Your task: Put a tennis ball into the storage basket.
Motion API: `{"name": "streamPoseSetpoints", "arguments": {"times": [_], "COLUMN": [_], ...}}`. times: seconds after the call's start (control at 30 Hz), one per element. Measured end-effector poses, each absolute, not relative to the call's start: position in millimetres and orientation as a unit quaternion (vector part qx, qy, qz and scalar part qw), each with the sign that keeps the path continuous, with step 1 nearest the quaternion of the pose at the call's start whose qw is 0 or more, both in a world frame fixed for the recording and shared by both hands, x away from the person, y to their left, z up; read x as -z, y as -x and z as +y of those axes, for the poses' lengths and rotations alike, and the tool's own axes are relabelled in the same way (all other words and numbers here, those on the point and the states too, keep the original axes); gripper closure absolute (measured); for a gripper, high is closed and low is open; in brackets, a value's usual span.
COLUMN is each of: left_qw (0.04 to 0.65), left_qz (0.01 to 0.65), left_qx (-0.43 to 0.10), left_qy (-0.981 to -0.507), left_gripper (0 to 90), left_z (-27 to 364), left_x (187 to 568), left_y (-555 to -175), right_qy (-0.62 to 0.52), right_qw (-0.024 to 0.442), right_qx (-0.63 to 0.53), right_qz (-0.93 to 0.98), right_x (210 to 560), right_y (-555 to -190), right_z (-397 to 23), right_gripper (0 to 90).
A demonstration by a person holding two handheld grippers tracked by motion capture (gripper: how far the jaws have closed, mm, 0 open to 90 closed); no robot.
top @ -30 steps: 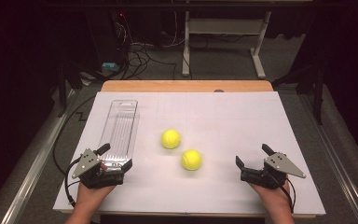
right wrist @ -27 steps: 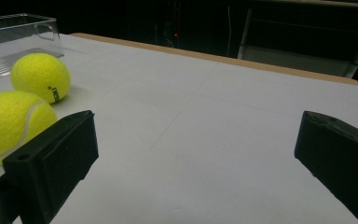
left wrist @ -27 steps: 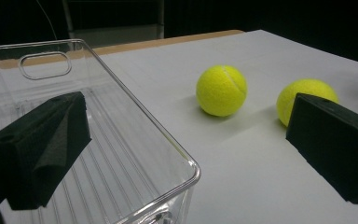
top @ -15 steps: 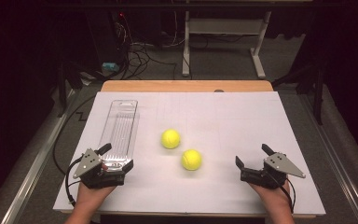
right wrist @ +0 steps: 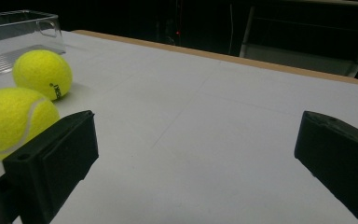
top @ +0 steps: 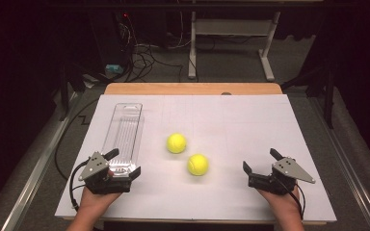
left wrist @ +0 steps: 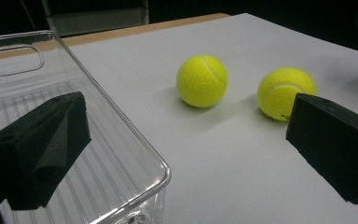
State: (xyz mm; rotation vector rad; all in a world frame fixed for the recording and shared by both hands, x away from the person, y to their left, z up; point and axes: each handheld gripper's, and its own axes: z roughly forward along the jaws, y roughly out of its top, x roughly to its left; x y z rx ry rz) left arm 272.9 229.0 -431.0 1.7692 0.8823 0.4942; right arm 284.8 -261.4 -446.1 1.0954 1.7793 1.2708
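Note:
Two yellow tennis balls lie on the white table sheet: the far ball (top: 176,143) (left wrist: 201,80) (right wrist: 42,73) and the near ball (top: 198,164) (left wrist: 285,92) (right wrist: 15,120). A long clear plastic tray (top: 124,135) (left wrist: 135,144) (right wrist: 14,28) sits empty to their left. My left gripper (top: 123,163) (left wrist: 186,154) rests open at the tray's near end, one jaw over the tray and one outside it. At the near right, my right gripper (top: 261,160) (right wrist: 196,163) is open on the sheet, with nothing between its jaws and the near ball just off its left jaw.
The white sheet (top: 250,130) covers a wooden table whose far edge (top: 192,88) shows. Beyond it, on the dark floor, stand a white desk frame (top: 231,43) and cables (top: 144,53).

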Motion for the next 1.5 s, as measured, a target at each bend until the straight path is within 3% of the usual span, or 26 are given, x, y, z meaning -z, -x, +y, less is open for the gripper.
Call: {"name": "streamPoseSetpoints", "arguments": {"times": [1.5], "left_qw": [0.464], "left_qz": [0.305], "left_qx": [-0.144], "left_qy": [-0.819], "left_gripper": [0.7], "left_z": [192.0], "left_x": [435.6], "left_y": [-270.6], "right_qy": [-0.418], "right_qw": [0.33], "right_qx": [-0.486], "right_qz": [0.692], "right_x": [449.0], "right_y": [-285.8], "right_z": [-258.3], "right_gripper": [0.0]}}
